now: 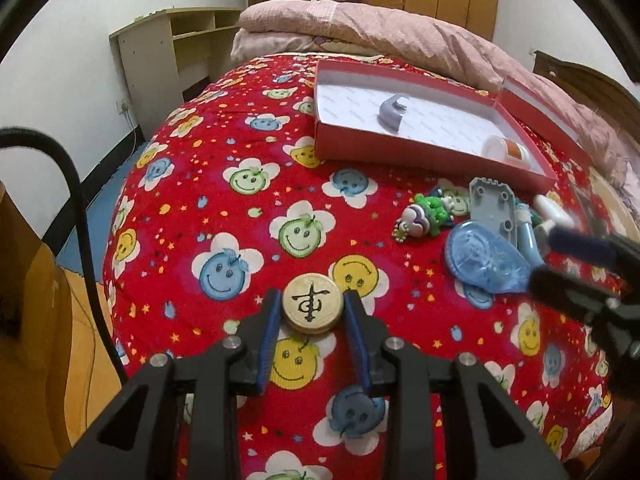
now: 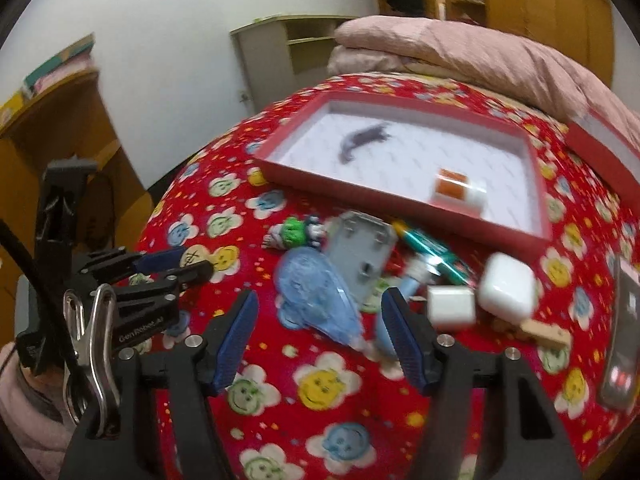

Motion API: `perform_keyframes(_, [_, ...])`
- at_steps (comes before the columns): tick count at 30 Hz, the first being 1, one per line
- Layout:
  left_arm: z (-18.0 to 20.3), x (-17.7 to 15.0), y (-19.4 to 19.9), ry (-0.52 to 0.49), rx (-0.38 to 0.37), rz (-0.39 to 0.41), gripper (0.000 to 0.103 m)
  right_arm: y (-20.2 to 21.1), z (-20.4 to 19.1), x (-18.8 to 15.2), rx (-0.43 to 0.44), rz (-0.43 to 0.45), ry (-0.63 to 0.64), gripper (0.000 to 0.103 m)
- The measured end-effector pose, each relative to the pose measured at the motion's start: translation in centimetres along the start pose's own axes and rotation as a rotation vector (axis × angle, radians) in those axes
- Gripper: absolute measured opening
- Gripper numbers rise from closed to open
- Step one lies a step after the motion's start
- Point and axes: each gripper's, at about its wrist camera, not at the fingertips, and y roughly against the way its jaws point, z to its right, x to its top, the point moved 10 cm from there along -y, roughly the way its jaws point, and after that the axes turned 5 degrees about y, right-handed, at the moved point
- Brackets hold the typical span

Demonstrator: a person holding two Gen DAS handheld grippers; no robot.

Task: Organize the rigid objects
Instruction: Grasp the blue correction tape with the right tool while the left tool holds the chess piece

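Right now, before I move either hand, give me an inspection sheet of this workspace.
Surface: red smiley quilt on a bed.
Job's things: red box holds grey hook and orange-banded jar; gold round piece; blue tape dispenser.
Clutter: grey plate, green toy, white cases.
Grippers: left gripper shut on the piece; right gripper open around the dispenser.
Cables: black cable.
Surroundings: pink duvet, shelves.

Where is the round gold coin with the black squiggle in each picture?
Left wrist view: the gold coin sits low in the middle, clamped between the left tongs.
Right wrist view: only a sliver of it peeks out at the left edge, between the fingers of the left tongs.
Shared landmark: the blue see-through tape dispenser lies on the red smiley blanket, right of the coin in both.
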Motion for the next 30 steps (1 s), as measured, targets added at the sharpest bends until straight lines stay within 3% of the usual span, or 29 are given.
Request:
perform_keyframes(14, [0.1,0.0,0.2,0.018,-0.018,0.019,0.033,-3.7,-1.2,-0.6,-0.122,-0.051,0.109,0.063])
perform_keyframes(18, [0.2,0.1,0.2,0.018,-0.018,0.021,0.033,-4.0,-0.9,-0.8,-0.146,-0.052,0.112,0.057])
perform_keyframes(24, [0.2,0.1,0.2,0.019,-0.016,0.019,0.033,-3.5,-1.0,-0.9,-0.131,-0.034,0.104,0.039])
perform_keyframes(30, [0.4,0.2,0.3,0.021,-0.02,0.015,0.033,-2.6,-1.0,-1.0,-0.076,-0.02,0.051,0.038])
